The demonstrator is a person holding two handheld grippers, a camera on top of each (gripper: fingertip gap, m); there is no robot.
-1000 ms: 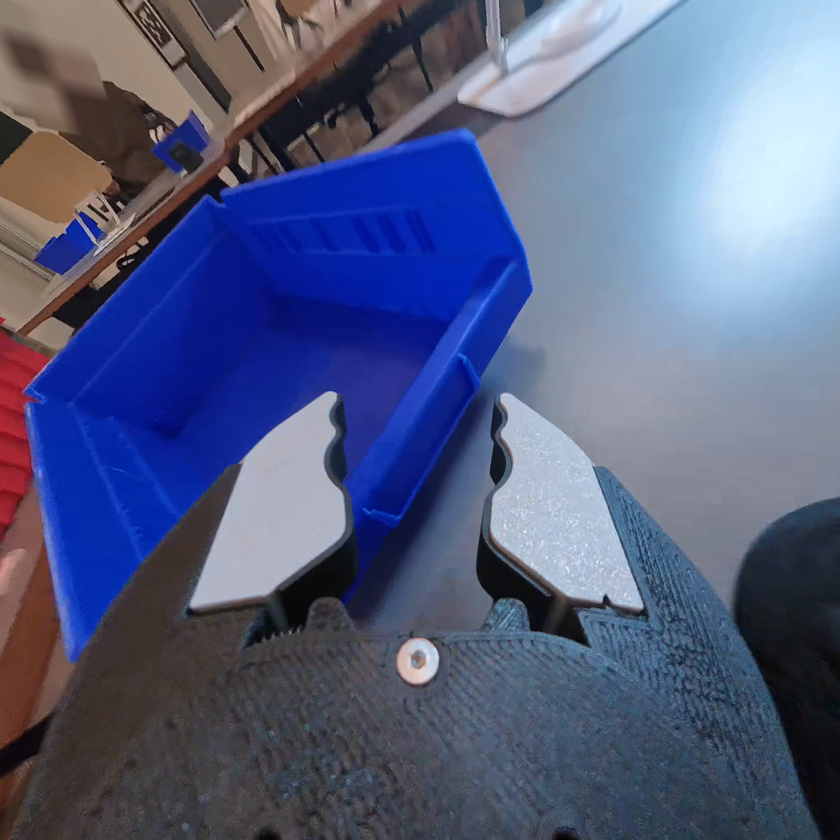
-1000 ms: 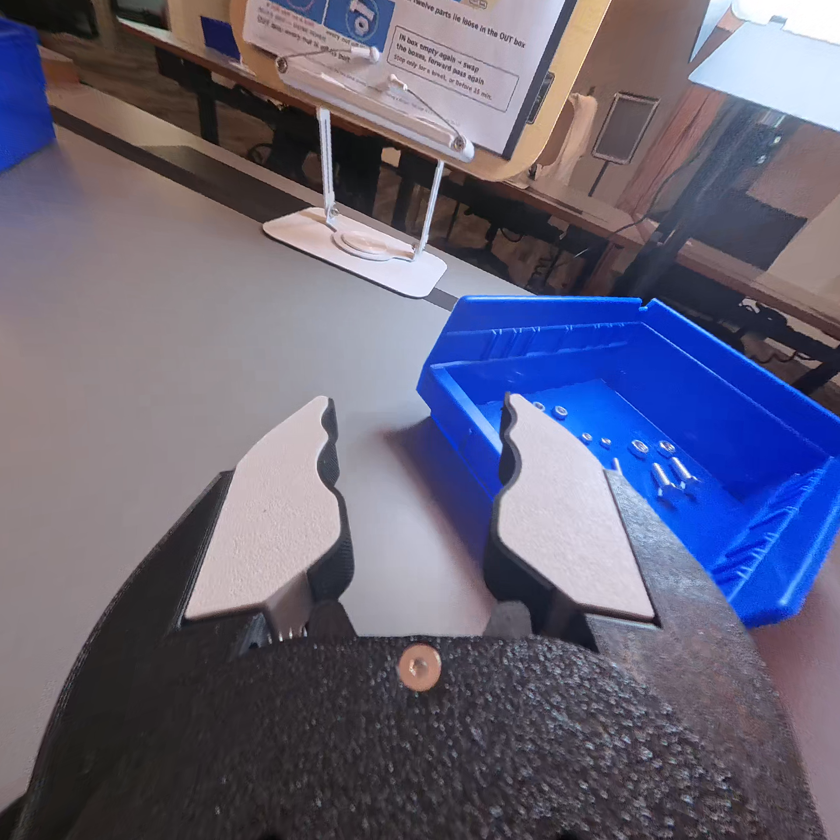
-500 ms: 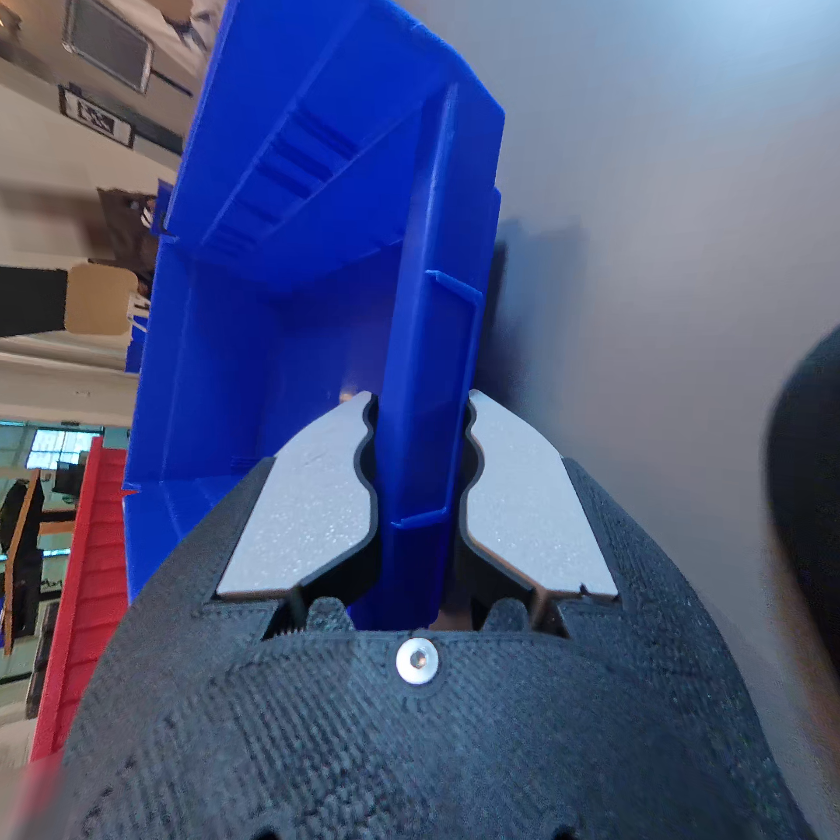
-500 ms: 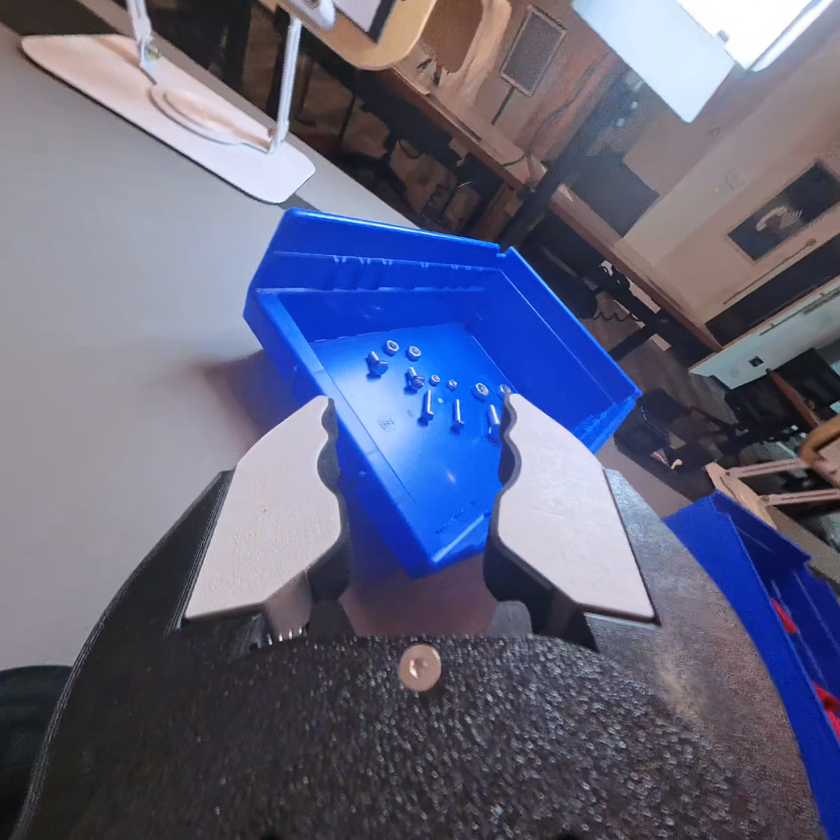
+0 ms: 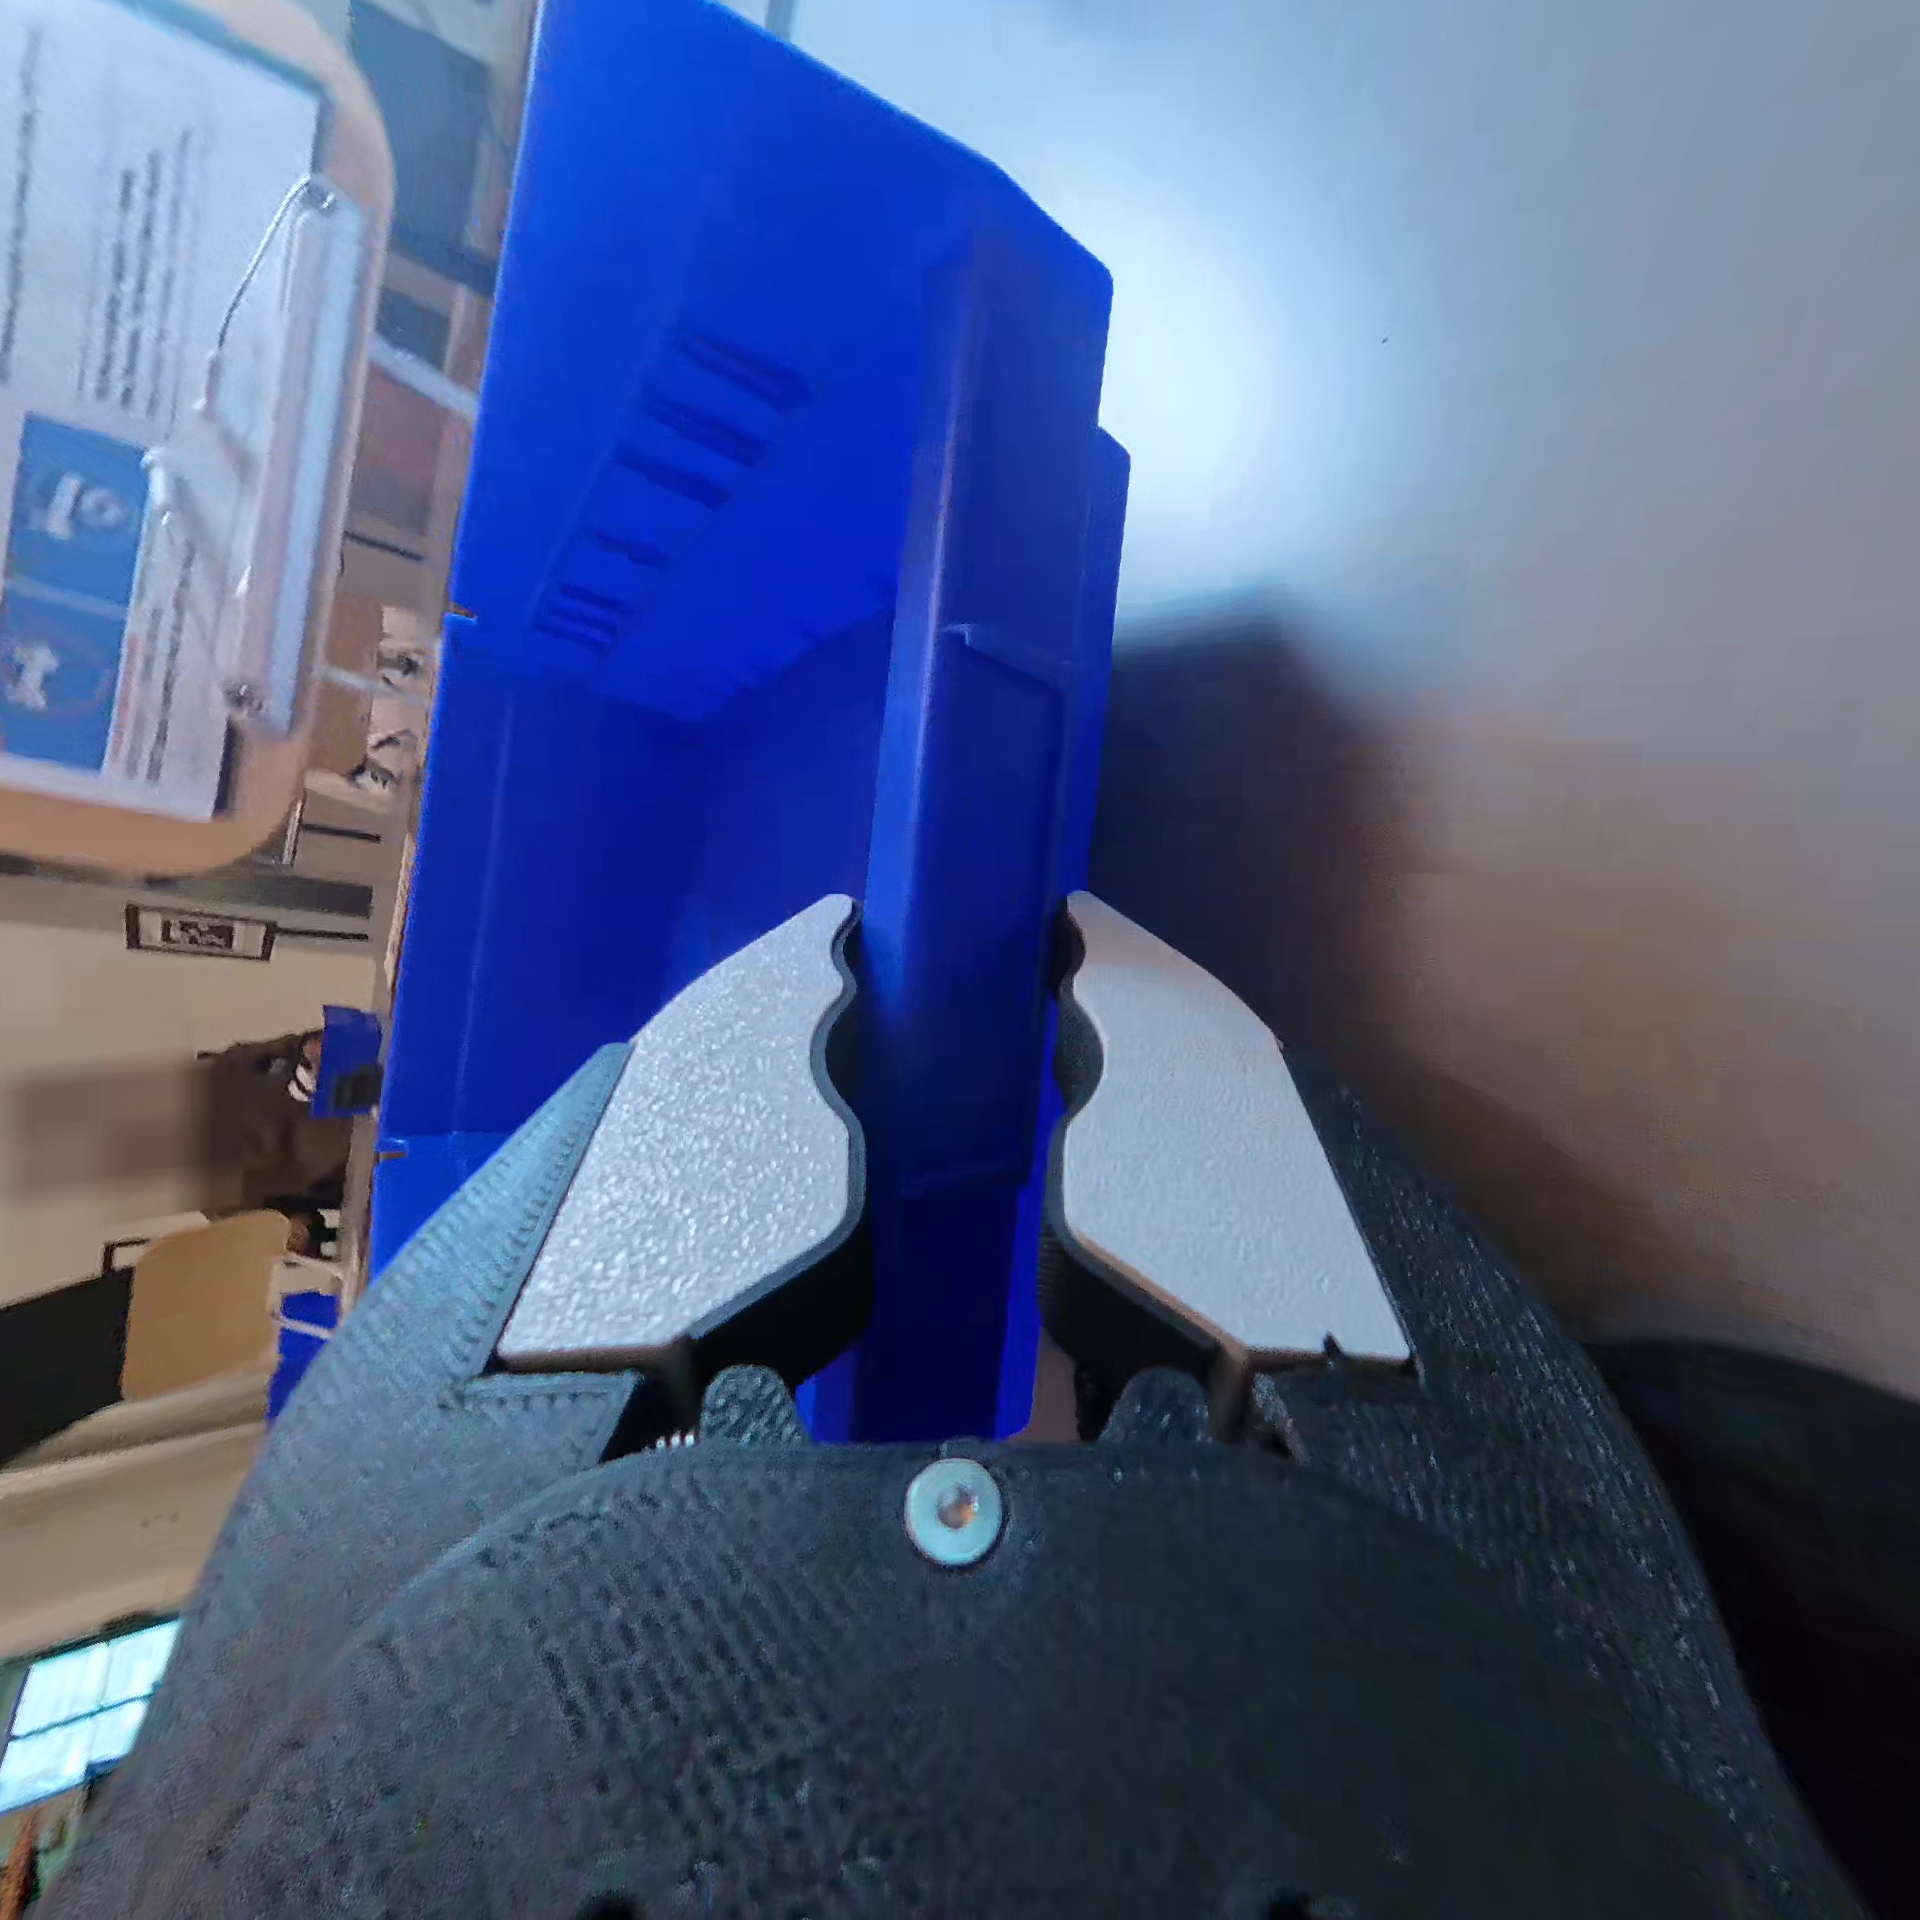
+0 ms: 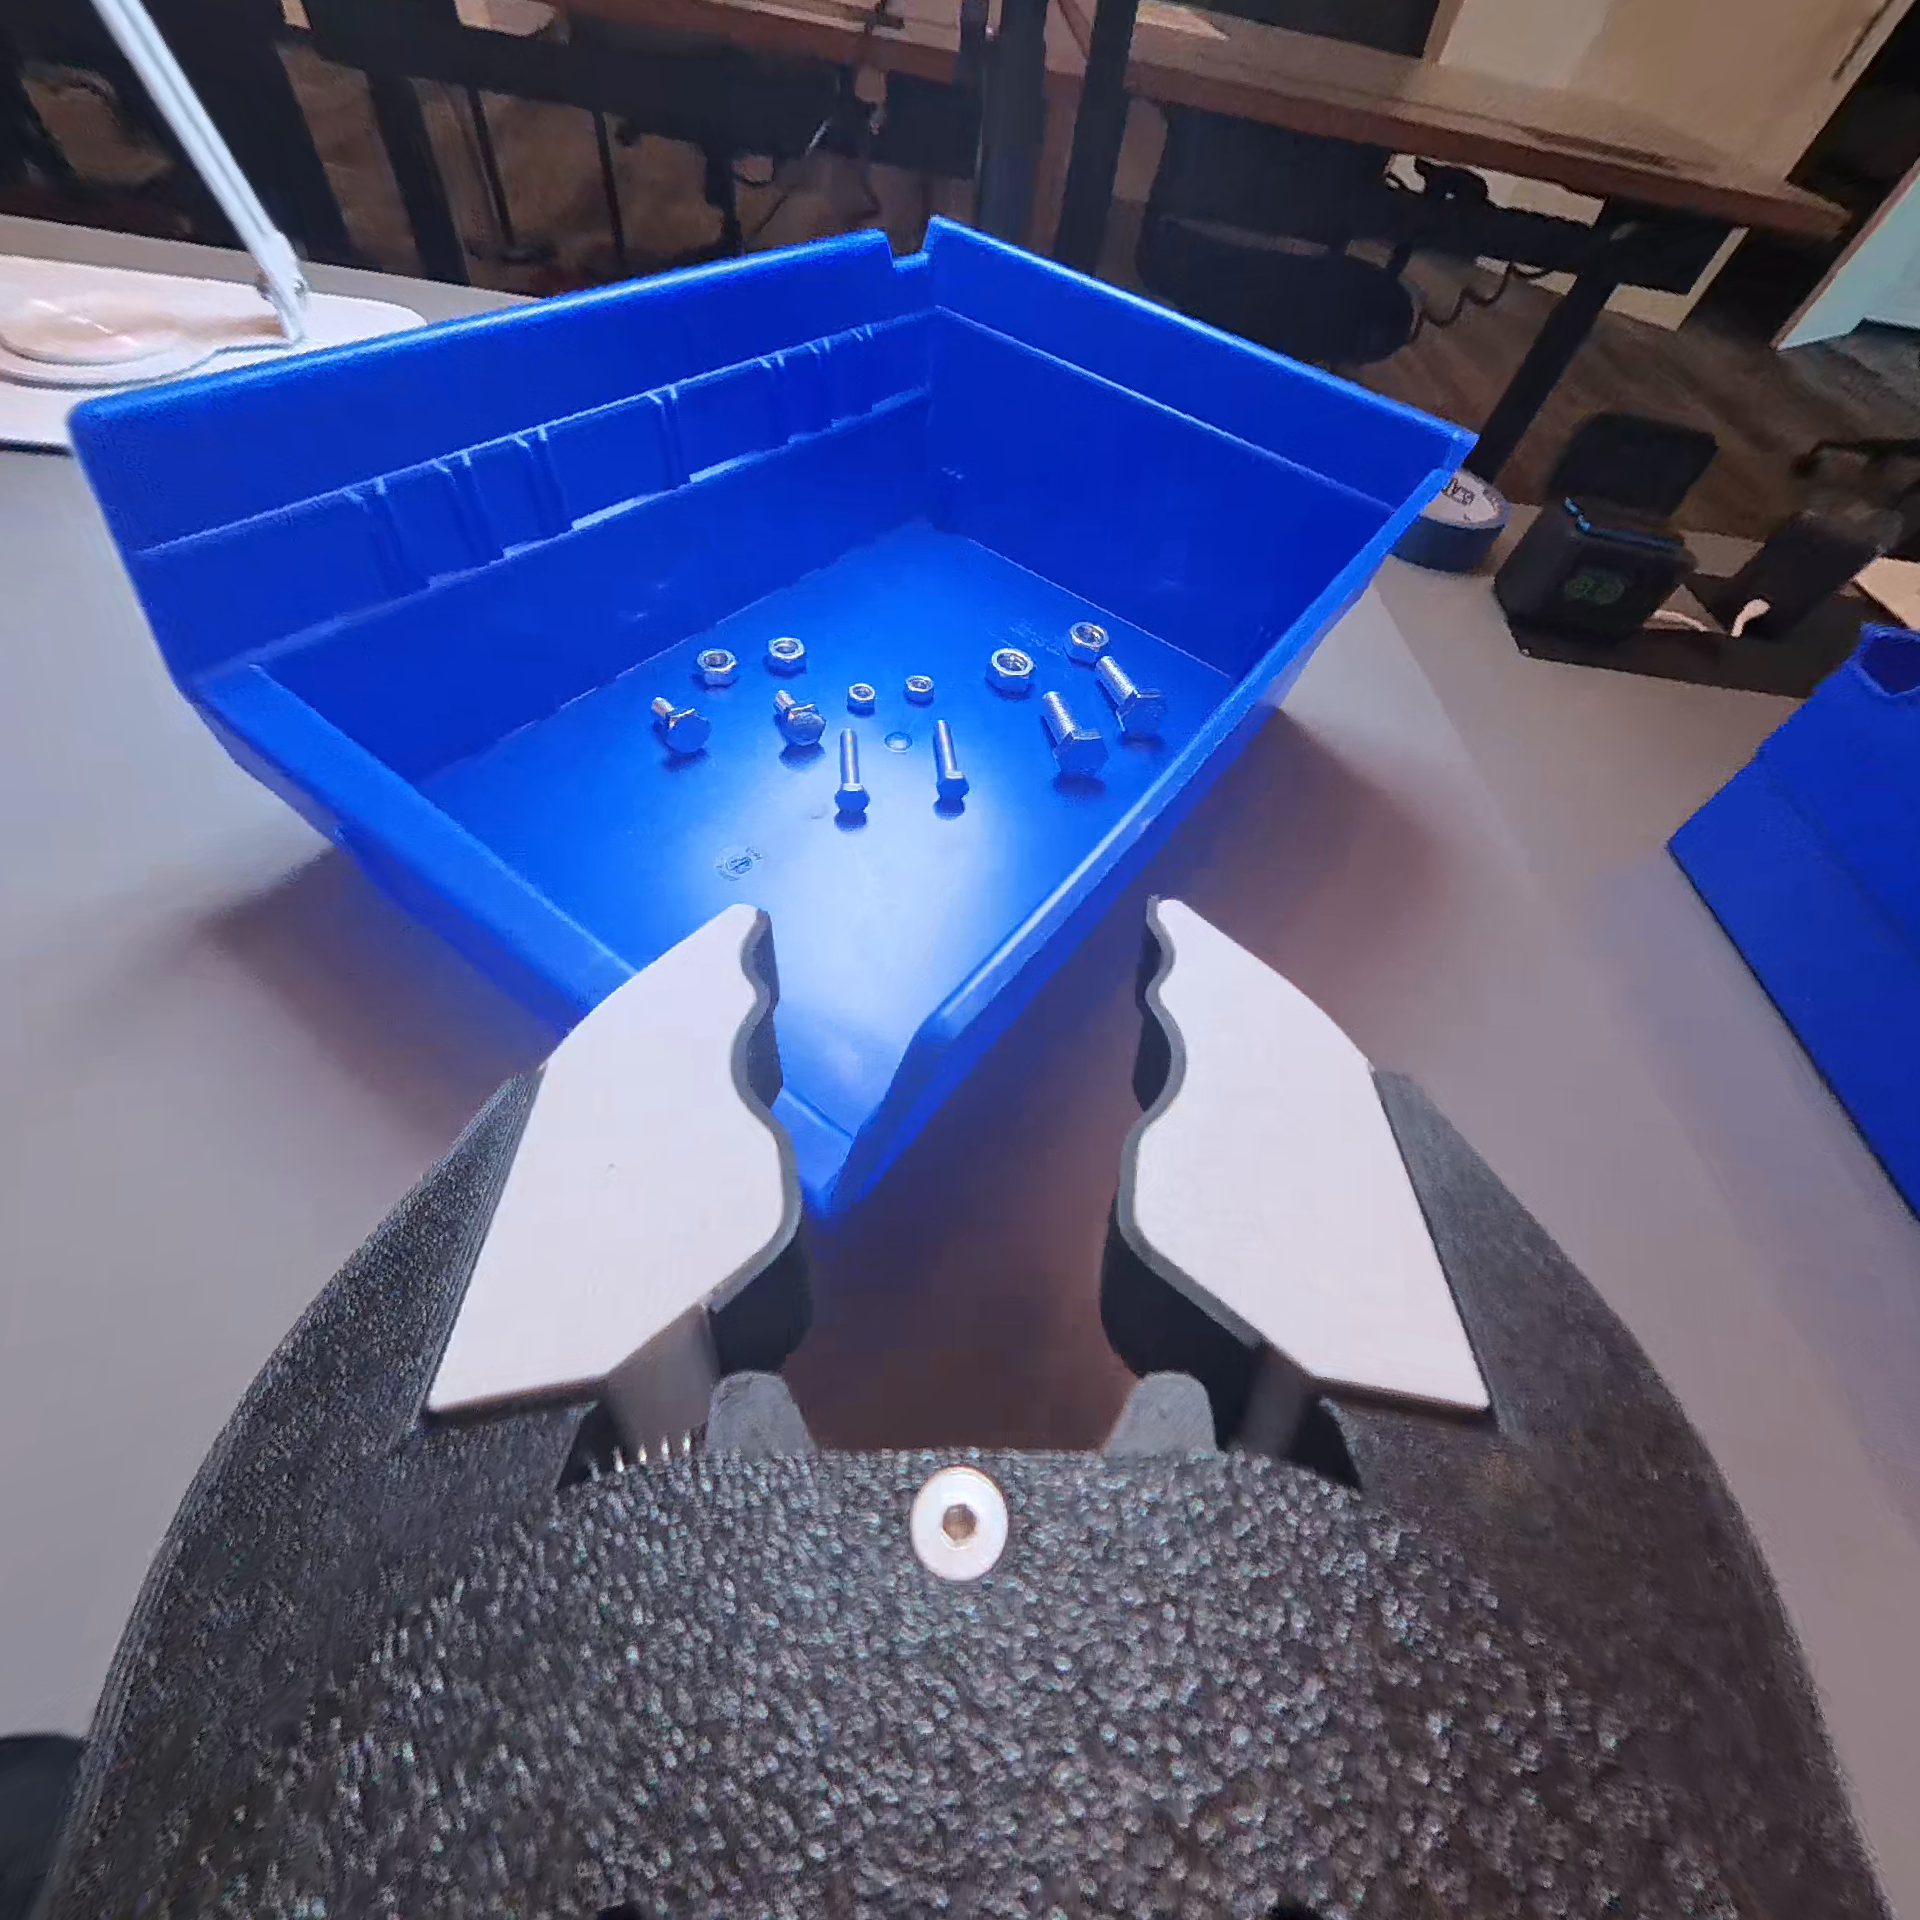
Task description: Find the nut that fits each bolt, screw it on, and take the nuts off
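Your left gripper (image 5: 956, 997) clamps the side wall of an empty blue bin (image 5: 665, 520); your right gripper (image 6: 956, 997) hangs wide apart over the corner of a second bin of hardware.

Left wrist view: your gripper is rolled so the grey worktop (image 5: 1558, 416) stands upright on the right, and both fingers (image 5: 717, 1143) press the bin's wall from either side, one inside and one outside. What shows of the bin's inside holds nothing. Right wrist view: your gripper is level and tipped down at the near corner of the blue parts bin (image 6: 520, 416), its jaws spread wide, holding nothing. On that bin's floor lie six loose nuts (image 6: 787, 652) in a row with six bolts (image 6: 1070, 732) just in front, none joined. Another blue bin (image 6: 1829, 883) sits at the right edge.
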